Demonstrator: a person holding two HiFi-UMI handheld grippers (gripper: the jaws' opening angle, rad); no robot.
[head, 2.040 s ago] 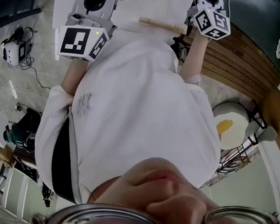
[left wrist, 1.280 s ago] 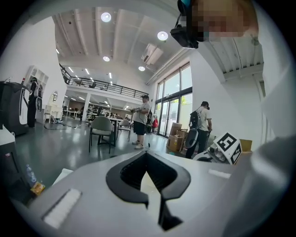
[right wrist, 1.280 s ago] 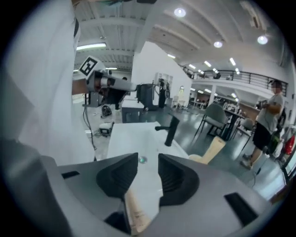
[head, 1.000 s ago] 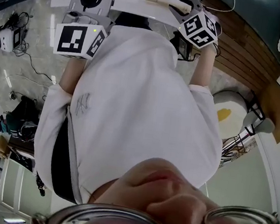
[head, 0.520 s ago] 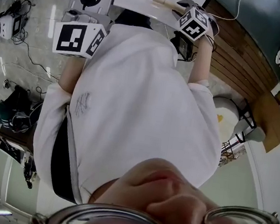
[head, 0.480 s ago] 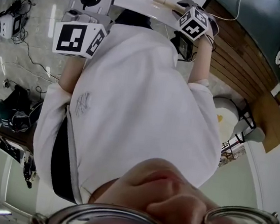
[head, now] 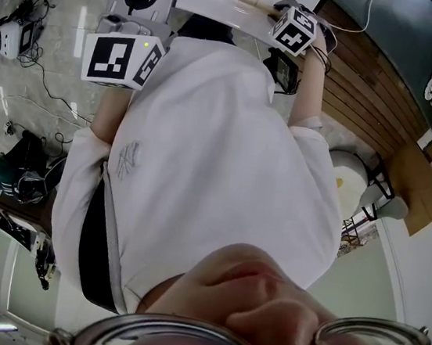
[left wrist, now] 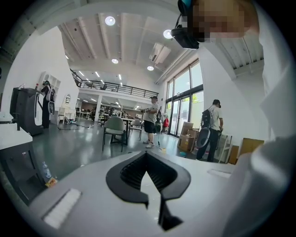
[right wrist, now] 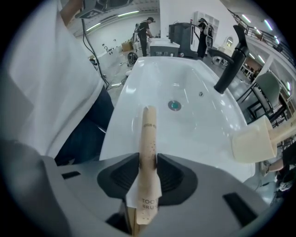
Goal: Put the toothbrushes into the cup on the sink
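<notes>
My right gripper (right wrist: 148,159) has its black ribbed pads pressed narrowly on the toothbrush (right wrist: 149,132), a slim stick in a matte kraft-paper sleeve speckled with tiny dots and printed lettering. A loose flap of paper flares out at the near end. The sleeve runs straight out from the jaws toward 12 o'clock in the right gripper view, and its blunt tip is over the sink (right wrist: 194,78).

The sink is a glossy white rectangular basin with rounded corners. Its small round metal drain (right wrist: 174,105) lies at 1 o'clock from the toothbrush tip. A black angular faucet (right wrist: 230,62) rises at 2 o'clock. The cup (right wrist: 252,138), cream and matte with a tapered wall, sits at 3 o'clock by the basin's edge, well apart from the toothbrush.

My left gripper (left wrist: 147,157) has its tips drawn together with nothing between them. Its ribbed inner faces form a narrow wedge that widens toward the camera, and it points away into an open hall.

In the head view, both gripper bodies are smooth grey plastic, each carrying a white marker cube (head: 123,59). A soft white shirt (head: 216,168) fills the middle.
</notes>
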